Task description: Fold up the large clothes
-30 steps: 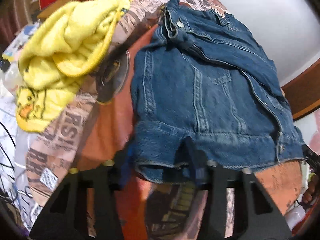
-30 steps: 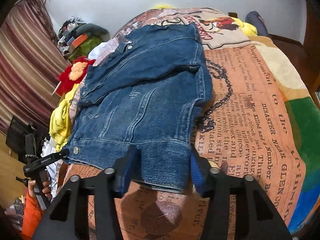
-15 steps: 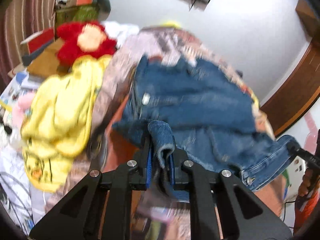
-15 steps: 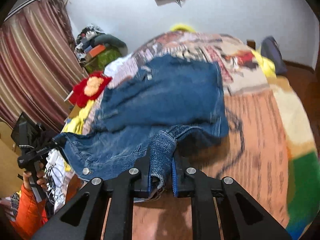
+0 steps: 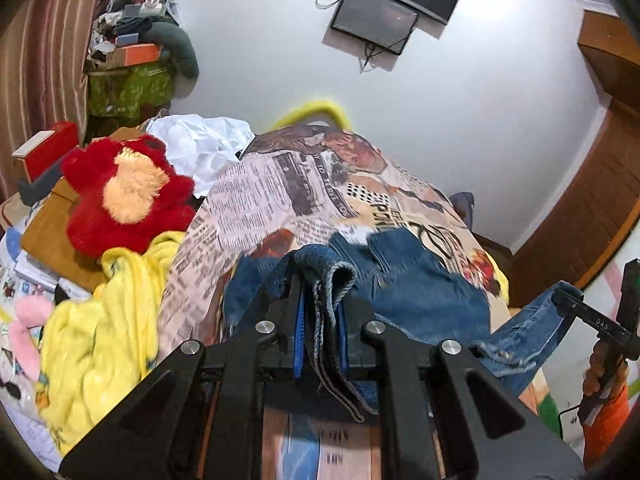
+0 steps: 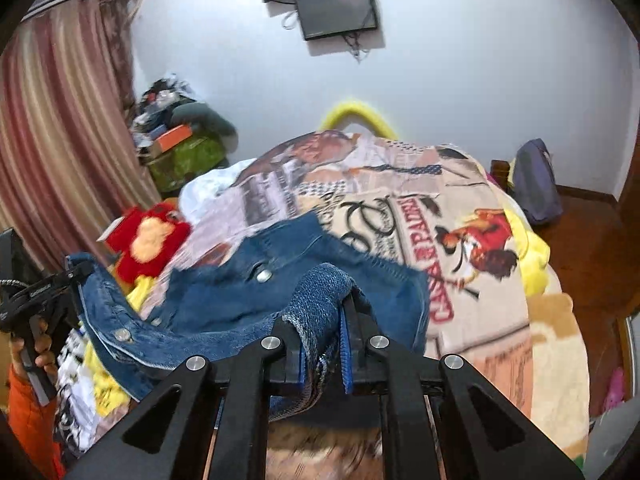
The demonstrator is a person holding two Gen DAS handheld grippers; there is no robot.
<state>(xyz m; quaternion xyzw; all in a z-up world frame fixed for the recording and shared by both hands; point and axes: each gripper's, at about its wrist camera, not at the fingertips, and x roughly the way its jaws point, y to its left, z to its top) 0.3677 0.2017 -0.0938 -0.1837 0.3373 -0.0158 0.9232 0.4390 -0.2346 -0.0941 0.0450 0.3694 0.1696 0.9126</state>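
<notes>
A blue denim jacket (image 5: 424, 288) lies on a bed with a newspaper-print blanket (image 5: 272, 200). My left gripper (image 5: 320, 320) is shut on a bunched fold of the jacket's hem, lifted off the bed. My right gripper (image 6: 322, 332) is shut on the other end of the same hem of the denim jacket (image 6: 248, 292), also raised. The hem hangs between the two grippers. In the left wrist view the right gripper (image 5: 592, 320) shows at the far right, held by a hand in an orange sleeve. The rest of the jacket trails on the blanket (image 6: 472, 240).
A yellow blanket (image 5: 100, 340) and a red plush toy (image 5: 124, 192) lie at the bed's left side, with white cloth (image 5: 200, 140) behind. A cluttered green stand (image 6: 180, 152), striped curtain (image 6: 48, 140), wall screen (image 6: 336, 8) and grey bag (image 6: 534, 180) ring the bed.
Both grippers went from open around the jacket's hem to shut on it, then rose and moved toward the bed's far end, lifting and carrying the hem over the jacket.
</notes>
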